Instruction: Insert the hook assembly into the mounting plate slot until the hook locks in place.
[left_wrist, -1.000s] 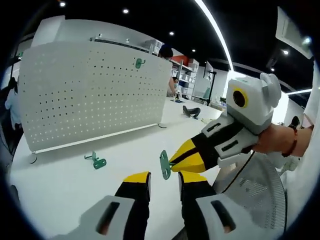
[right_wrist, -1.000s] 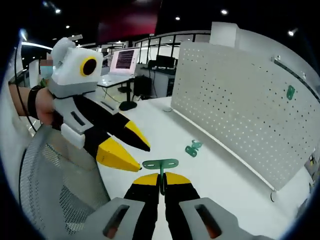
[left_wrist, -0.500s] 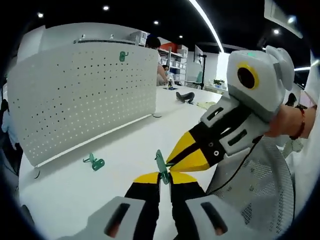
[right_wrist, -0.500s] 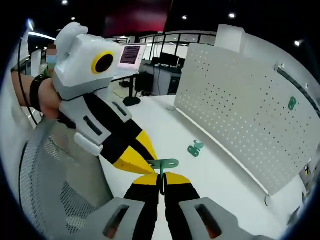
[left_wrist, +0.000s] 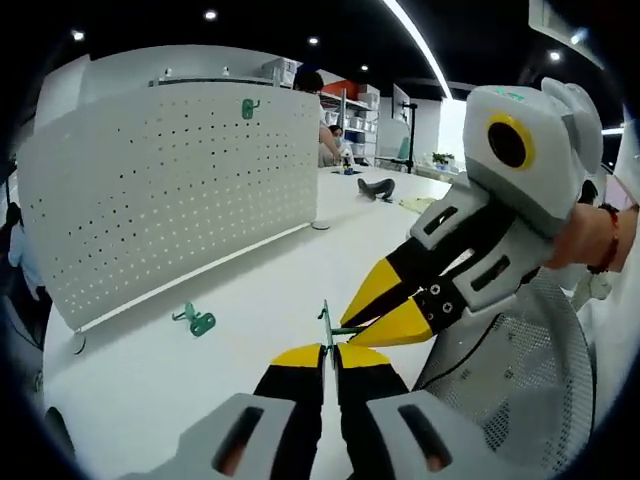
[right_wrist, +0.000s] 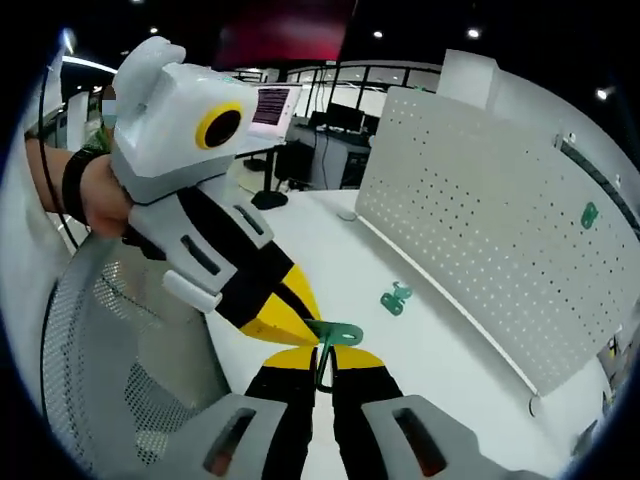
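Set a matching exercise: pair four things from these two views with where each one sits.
Things:
1. held green hook
2. loose green hook
3. mounted green hook
4. pegboard

Places:
A. lying on the white table
B. standing upright on the table
C. high on the pegboard
D. between both claws

Pairs: 1-D, 2-A, 3-C, 4-B

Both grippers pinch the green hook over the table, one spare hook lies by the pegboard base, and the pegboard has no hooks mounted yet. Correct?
Not quite: the pegboard already carries a mounted hook near its top edge, as the left gripper view shows. The rest holds: both grippers pinch the green hook, and the spare hook lies by the base.
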